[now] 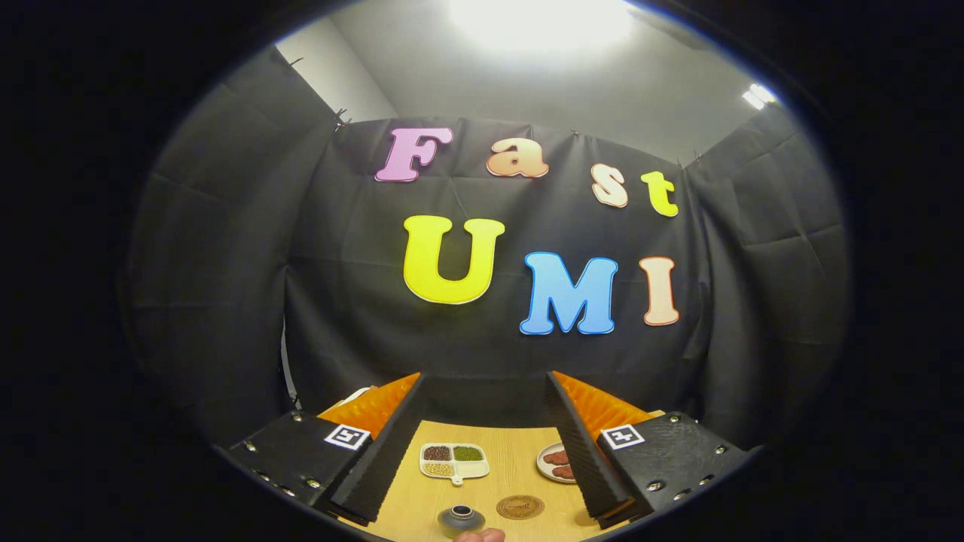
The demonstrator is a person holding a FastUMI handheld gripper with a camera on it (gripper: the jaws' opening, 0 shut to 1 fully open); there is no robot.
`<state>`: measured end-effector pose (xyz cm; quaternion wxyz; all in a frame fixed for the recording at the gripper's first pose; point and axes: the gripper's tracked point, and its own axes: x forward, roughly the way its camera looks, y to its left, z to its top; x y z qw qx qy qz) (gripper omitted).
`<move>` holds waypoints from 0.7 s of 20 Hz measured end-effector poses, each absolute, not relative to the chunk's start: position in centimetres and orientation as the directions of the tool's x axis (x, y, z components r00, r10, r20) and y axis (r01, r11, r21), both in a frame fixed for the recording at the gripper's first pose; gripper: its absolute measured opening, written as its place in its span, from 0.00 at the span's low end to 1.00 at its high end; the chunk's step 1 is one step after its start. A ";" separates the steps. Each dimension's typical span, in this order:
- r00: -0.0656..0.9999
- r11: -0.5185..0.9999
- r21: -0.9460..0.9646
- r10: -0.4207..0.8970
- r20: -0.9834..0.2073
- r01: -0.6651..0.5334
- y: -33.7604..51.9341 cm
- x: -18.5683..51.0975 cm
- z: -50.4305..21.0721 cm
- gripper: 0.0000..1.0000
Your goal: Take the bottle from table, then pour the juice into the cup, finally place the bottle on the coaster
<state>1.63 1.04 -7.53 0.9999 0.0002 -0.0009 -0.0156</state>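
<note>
Claw (482,444) was spread wide, holding nothing. Cup (460,519) sat just beside coaster (520,506) on table (520,467); bottle unseen. Risk: blind approach could knock the cup over.

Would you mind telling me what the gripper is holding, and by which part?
Nothing is held: the gripper is open, with only the wooden table between its fingers.
</note>
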 end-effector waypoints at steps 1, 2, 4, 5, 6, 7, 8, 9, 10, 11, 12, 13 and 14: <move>1.000 1.000 0.012 -0.029 -0.006 0.029 1.1 1.8 -8.8 0.96; 1.000 0.999 0.022 -0.027 -0.016 0.027 1.2 1.8 -9.9 0.96; 0.999 0.999 0.030 -0.035 -0.008 0.035 1.0 1.9 -11.8 0.96; 0.999 0.998 0.039 -0.041 -0.007 0.041 1.1 1.9 -13.2 0.96; 0.999 0.998 0.061 -0.032 -0.022 0.033 1.1 2.0 -14.8 0.96; 0.999 0.996 0.088 -0.016 -0.037 0.020 1.6 2.2 -16.6 0.96; 0.999 0.995 0.101 -0.021 -0.044 0.025 1.4 2.2 -18.0 0.96; 0.998 0.994 0.104 -0.020 -0.052 0.025 1.2 2.3 -19.5 0.96; 0.998 0.995 0.096 -0.018 -0.065 0.024 1.3 2.4 -21.2 0.96; 0.997 0.997 0.082 -0.005 -0.077 0.011 1.7 2.5 -22.9 0.96; 0.997 0.998 0.070 0.012 -0.081 -0.006 2.2 2.5 -24.2 0.96; 0.995 0.997 0.064 0.037 -0.090 -0.031 2.7 2.5 -25.5 0.96; 0.994 0.997 0.057 0.049 -0.102 -0.043 3.2 2.5 -26.9 0.96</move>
